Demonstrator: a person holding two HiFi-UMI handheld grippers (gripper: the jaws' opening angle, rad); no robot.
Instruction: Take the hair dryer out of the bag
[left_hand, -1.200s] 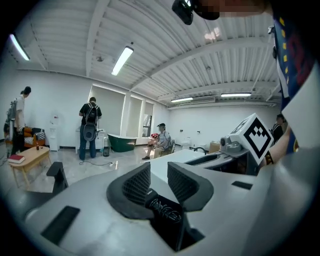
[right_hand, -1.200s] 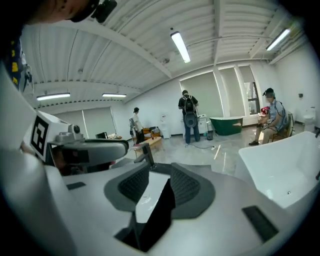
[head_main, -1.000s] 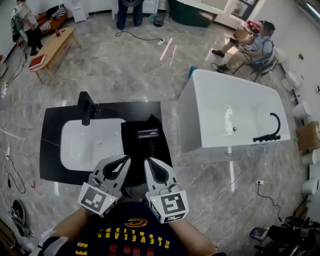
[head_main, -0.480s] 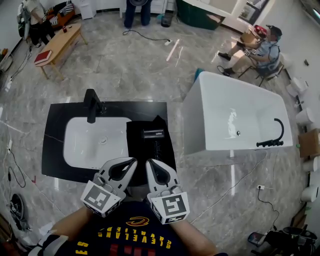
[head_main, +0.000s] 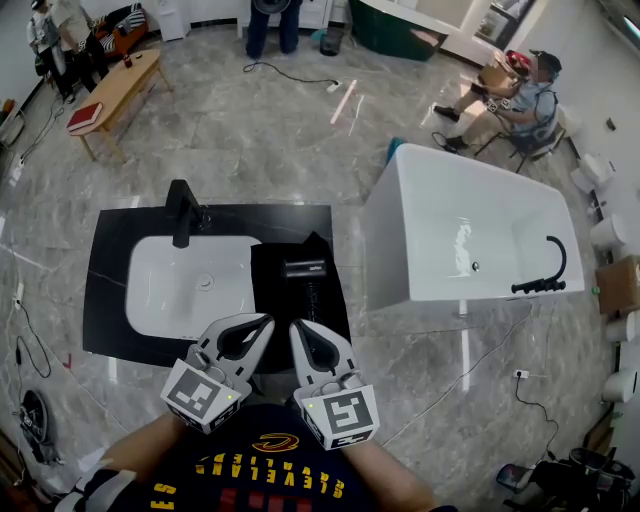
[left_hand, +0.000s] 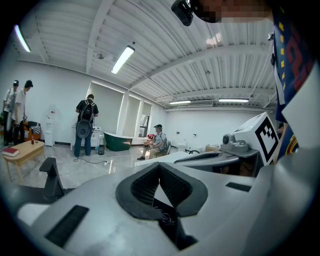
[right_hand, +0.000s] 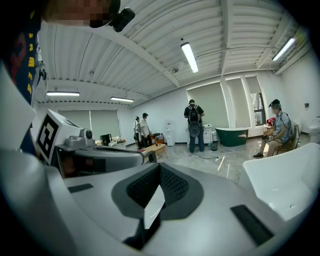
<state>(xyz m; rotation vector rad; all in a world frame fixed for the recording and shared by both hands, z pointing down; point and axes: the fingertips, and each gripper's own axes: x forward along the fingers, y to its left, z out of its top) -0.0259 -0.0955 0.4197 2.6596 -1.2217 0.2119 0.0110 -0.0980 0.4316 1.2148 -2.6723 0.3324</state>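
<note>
The left gripper (head_main: 263, 322) and the right gripper (head_main: 297, 326) are held side by side close to the body, both pointed forward toward the near edge of the counter (head_main: 110, 300). In each gripper view the two dark pads are seen pressed together with nothing between them, so both grippers are closed and empty. Just beyond their tips a black bag (head_main: 268, 300) is laid flat on the black counter, to the right of the white basin (head_main: 170, 290) and its black faucet (head_main: 180, 212). The hair dryer (head_main: 303, 268) is seen on the bag, its barrel lying crosswise and its handle running back toward the grippers. Whether the handle is tucked into the bag's mouth or the dryer is lying wholly free on top of the fabric cannot be made out. A white bathtub (head_main: 450, 230) is stood to the right, well apart from the task's things. Two stages are fitted by this scene: the dryer partly in the bag and waiting to be drawn out, or the dryer already laid out on top of it. No further move is settled by these views; nothing can be gripped until a pair of jaws is parted.
</note>
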